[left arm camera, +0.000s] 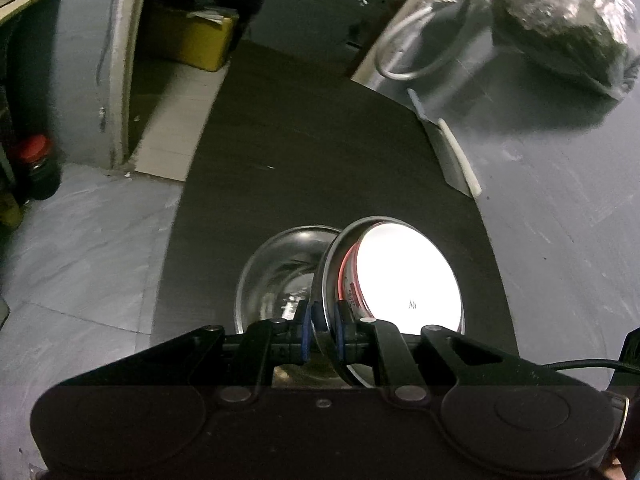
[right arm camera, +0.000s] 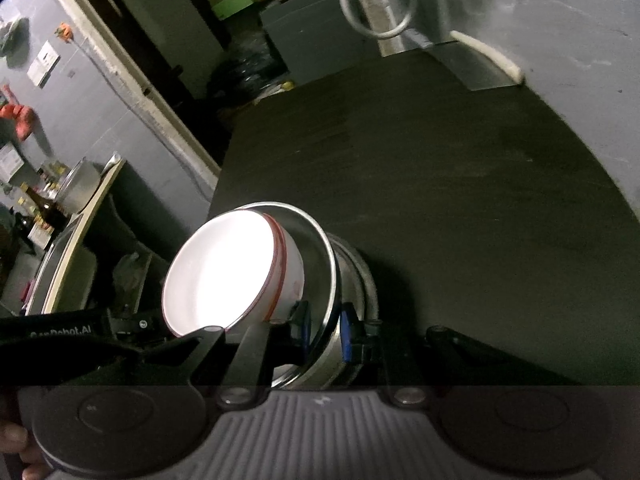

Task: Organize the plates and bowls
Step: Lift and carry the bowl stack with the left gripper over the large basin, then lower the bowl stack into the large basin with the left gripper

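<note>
Left wrist view: the left hand-held gripper (left arm camera: 323,326) is pinching the rim of a tilted round steel plate (left arm camera: 330,280), which is carrying a white red-rimmed bowl (left arm camera: 404,276) above the dark desk (left arm camera: 320,152), beside a shiny steel bowl (left arm camera: 276,272).

Right wrist view: the right hand-held gripper (right arm camera: 326,334) is apparently clamping the same plate rim; glare is obscuring detail. Level both grips together while lowering, or the bowl may slide out.
</note>
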